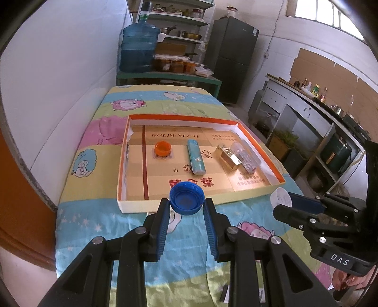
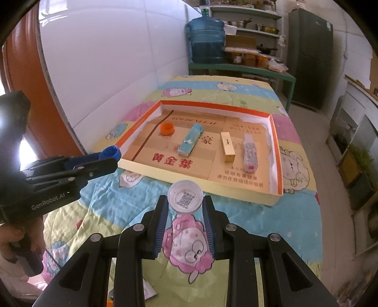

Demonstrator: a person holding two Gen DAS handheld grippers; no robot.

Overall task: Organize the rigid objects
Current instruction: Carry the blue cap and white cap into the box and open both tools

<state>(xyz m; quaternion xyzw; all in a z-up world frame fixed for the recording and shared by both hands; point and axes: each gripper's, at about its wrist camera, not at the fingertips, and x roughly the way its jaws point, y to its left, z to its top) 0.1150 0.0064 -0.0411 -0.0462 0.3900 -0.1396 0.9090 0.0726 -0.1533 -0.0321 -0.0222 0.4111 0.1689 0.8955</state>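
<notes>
Here, the left hand-held gripper (image 1: 186, 204) pinches a blue bottle cap (image 1: 186, 198) between its blue-padded fingertips, the cap's ridged rim and hollow inside turned toward the camera, held just above the near wall of the tray. Alongside it, the right hand-held gripper (image 2: 185, 202) is closed on a clear plastic cap (image 2: 185, 200) whose inside shows a printed QR code; it hangs over the surface (image 2: 132, 196), which is draped in a cartoon-sheep cloth of blue, yellow and pink bands. Just beyond lies a shallow cardboard box tray (image 1: 132, 203) with orange-edged walls and a gold-toned floor printed with red Chinese characters. Inside it, left to right from the left wrist camera, rest an orange cap (image 1: 162, 148) with its open side up, a pale blue oblong box (image 1: 196, 157) lying flat, a small gold box (image 1: 228, 157), and, just beside that, a clear patterned oblong case (image 1: 245, 157). Farther back stand a blue water jug (image 1: 139, 48) on a green bench, metal shelves (image 1: 182, 21) of pots, and a dark refrigerator (image 1: 232, 59).
</notes>
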